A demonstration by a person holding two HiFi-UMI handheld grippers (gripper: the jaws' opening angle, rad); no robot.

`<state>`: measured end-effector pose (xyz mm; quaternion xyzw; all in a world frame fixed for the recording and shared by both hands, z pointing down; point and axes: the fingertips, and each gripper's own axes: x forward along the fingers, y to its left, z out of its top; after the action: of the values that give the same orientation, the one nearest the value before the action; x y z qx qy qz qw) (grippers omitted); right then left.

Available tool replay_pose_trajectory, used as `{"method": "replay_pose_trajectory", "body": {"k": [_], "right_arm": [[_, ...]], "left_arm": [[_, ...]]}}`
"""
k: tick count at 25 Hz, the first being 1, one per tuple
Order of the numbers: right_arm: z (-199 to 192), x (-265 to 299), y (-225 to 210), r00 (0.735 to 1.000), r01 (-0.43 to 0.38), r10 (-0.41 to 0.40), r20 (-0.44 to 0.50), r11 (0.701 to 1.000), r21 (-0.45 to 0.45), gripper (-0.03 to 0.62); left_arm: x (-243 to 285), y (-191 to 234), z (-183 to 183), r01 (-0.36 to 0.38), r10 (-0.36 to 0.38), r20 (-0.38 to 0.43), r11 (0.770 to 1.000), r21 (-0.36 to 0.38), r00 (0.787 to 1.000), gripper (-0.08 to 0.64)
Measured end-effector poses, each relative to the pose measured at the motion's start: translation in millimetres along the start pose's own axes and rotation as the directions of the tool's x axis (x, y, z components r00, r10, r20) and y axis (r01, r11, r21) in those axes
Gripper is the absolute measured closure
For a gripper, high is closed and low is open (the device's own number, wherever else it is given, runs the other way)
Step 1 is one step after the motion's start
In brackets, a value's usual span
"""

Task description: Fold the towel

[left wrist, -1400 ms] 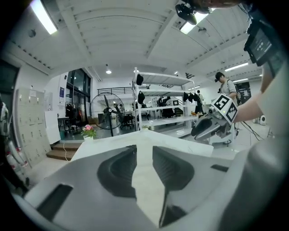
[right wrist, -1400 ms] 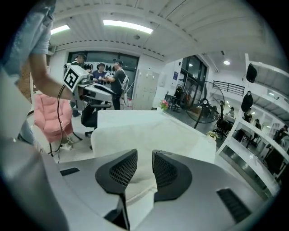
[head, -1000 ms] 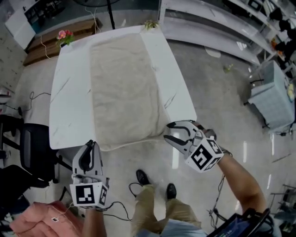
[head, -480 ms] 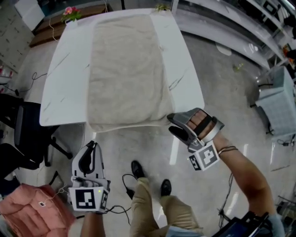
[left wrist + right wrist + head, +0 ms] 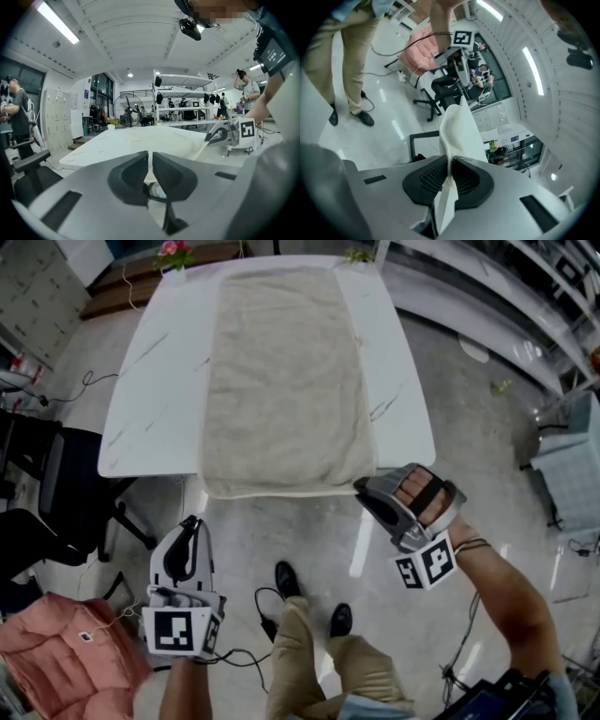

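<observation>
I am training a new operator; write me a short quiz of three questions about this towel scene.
1. True or false: the beige terry towel covers the whole top of the white marble-patterned table.
2. Which grips the towel's near corner? A. grey left gripper B. grey right gripper C. both
3. Fill in: the towel's hem hangs over the table's ____ edge.
Key: 1 false, bare strips show on both sides. 2 B; its jaws have just been closing on that corner, and the left gripper is shut on nothing. 3 near.
</observation>
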<state>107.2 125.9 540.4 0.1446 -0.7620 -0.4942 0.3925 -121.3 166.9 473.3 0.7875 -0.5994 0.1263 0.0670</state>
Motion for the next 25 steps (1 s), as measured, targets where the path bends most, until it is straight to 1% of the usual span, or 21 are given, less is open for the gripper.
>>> {"method": "replay_pose_trajectory", "body": {"k": [1, 3, 4, 5, 7, 9, 11, 13, 15, 18, 19, 21, 22, 24, 25], "right_arm": [[6, -4, -6, 1.000, -0.022, 0.021, 0.020, 0.998, 0.051, 0.546], [17, -12, -22, 0.997, -0.069, 0.062, 0.049, 0.985, 0.157, 0.549], [21, -15, -34, 0.995, -0.086, 0.075, 0.058, 0.975, 0.205, 0.550], [25, -18, -47, 0.994, -0.097, 0.083, 0.067, 0.964, 0.248, 0.551], [31, -21, -75, 0.993, -0.107, 0.085, 0.084, 0.941, 0.320, 0.551], [33, -22, -101, 0.992, -0.109, 0.080, 0.095, 0.922, 0.371, 0.551], [35, -23, -122, 0.992, -0.108, 0.072, 0.103, 0.907, 0.407, 0.551], [37, -23, -135, 0.991, -0.113, 0.072, 0.112, 0.896, 0.429, 0.551], [38, -24, -142, 0.990, -0.126, 0.083, 0.116, 0.888, 0.442, 0.551], [38, -25, -146, 0.988, -0.142, 0.096, 0.121, 0.872, 0.468, 0.551], [38, -25, -148, 0.988, -0.146, 0.098, 0.123, 0.866, 0.479, 0.551], [37, -26, -150, 0.987, -0.150, 0.097, 0.130, 0.850, 0.504, 0.551], [37, -27, -151, 0.987, -0.151, 0.094, 0.133, 0.842, 0.518, 0.551], [34, -29, -150, 0.987, -0.150, 0.093, 0.132, 0.824, 0.546, 0.551], [33, -29, -148, 0.987, -0.149, 0.093, 0.128, 0.817, 0.556, 0.551]], "left_arm": [[-1, 0, -1, 0.008, -0.008, -0.002, 1.000, -0.015, 1.000, 0.528], [-2, -1, -3, 0.041, -0.041, -0.005, 0.998, -0.042, 0.999, 0.526], [-2, -2, -3, 0.065, -0.066, -0.007, 0.997, -0.039, 0.998, 0.508], [-2, -5, -3, 0.094, -0.094, -0.013, 0.995, -0.022, 0.995, 0.461], [-1, -11, -8, 0.154, -0.152, -0.040, 0.987, 0.045, 0.988, 0.375], [3, -17, -15, 0.189, -0.181, -0.069, 0.973, 0.131, 0.981, 0.308], [9, -20, -18, 0.195, -0.179, -0.088, 0.956, 0.219, 0.980, 0.279], [17, -18, -17, 0.178, -0.161, -0.083, 0.938, 0.298, 0.984, 0.265], [27, -13, -16, 0.155, -0.139, -0.068, 0.921, 0.356, 0.988, 0.255], [40, -9, -22, 0.155, -0.141, -0.064, 0.899, 0.410, 0.988, 0.250], [45, -11, -26, 0.167, -0.151, -0.070, 0.887, 0.431, 0.986, 0.250], [52, -16, -30, 0.190, -0.171, -0.083, 0.856, 0.481, 0.982, 0.252], [56, -18, -31, 0.196, -0.178, -0.084, 0.841, 0.504, 0.980, 0.264], [60, -21, -30, 0.202, -0.191, -0.078, 0.820, 0.536, 0.979, 0.367], [61, -22, -29, 0.211, -0.202, -0.077, 0.815, 0.540, 0.976, 0.444]]}}
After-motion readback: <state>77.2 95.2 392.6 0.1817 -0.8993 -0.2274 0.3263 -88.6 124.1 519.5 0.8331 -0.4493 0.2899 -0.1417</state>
